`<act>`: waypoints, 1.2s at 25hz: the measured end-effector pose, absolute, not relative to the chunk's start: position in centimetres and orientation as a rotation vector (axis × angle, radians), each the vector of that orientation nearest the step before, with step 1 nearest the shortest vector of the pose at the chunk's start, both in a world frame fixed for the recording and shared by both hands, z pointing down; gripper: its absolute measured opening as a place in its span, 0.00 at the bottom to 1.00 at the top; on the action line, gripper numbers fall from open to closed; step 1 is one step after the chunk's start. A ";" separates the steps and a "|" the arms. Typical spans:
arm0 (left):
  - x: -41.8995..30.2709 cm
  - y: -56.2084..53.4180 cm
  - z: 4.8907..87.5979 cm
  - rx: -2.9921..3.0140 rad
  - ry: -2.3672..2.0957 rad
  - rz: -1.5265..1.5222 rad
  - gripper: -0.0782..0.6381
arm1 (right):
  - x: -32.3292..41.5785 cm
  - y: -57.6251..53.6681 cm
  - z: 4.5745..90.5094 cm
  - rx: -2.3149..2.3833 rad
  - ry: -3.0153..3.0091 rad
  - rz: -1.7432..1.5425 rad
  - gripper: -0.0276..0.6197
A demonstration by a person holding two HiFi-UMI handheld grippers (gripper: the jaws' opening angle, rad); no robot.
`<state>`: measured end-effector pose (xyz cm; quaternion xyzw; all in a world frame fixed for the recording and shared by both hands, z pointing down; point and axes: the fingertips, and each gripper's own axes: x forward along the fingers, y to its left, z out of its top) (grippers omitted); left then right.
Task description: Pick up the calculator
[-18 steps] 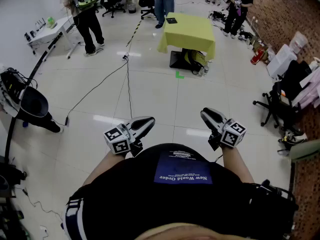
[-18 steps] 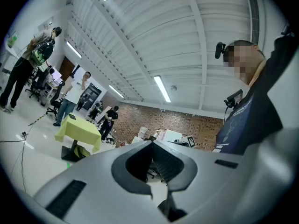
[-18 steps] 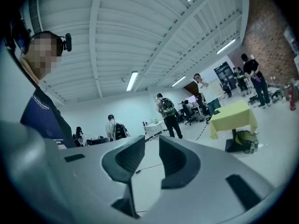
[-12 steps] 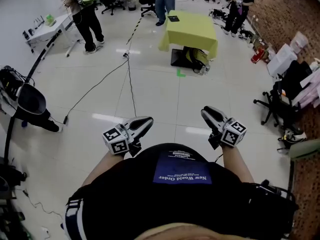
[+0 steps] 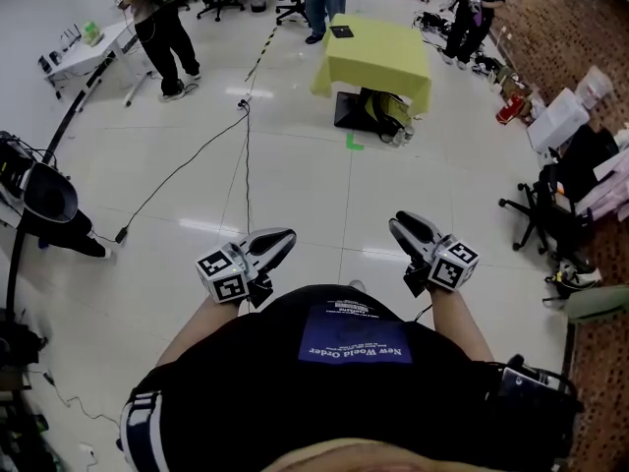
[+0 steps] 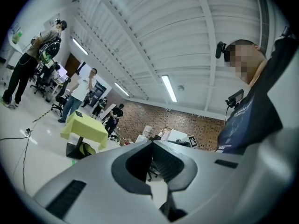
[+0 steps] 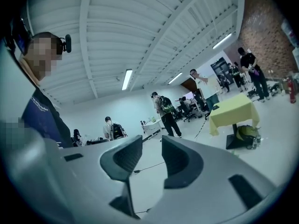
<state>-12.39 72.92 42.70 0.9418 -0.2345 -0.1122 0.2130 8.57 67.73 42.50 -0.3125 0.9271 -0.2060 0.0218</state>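
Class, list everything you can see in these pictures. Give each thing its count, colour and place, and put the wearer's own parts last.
table: one, yellow-green cloth, far centre
calculator: one, dark, on the table's far left corner
bag: one, green and black, under the table
tape mark: one, green, on the floor before the table
cable: at least one, black, across the white floor
standing people: at least three, around the far end
desk: one, white, far left
office chair: one, black, right side
brick wall: one, red-brown, right edge
left gripper: one, grey, low left, jaws together, empty
right gripper: one, grey, low right, jaws together, empty
shirt: one, dark, bottom
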 end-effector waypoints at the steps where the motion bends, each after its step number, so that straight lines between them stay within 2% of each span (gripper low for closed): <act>1: -11.6 71.9 42.7 2.615 -0.659 -0.307 0.12 | 9.2 66.6 42.8 -0.956 2.868 -0.651 0.20; 17: 5.4 53.4 37.4 2.640 -0.808 -0.337 0.12 | 23.3 46.7 40.8 -0.691 2.931 -0.636 0.21; 24: 7.4 47.4 38.1 2.632 -0.729 -0.308 0.12 | 25.4 41.7 42.0 -0.762 2.918 -0.660 0.21; 30: 5.5 39.9 39.2 2.653 -0.609 -0.320 0.12 | 23.7 35.2 42.1 -0.878 2.919 -0.624 0.21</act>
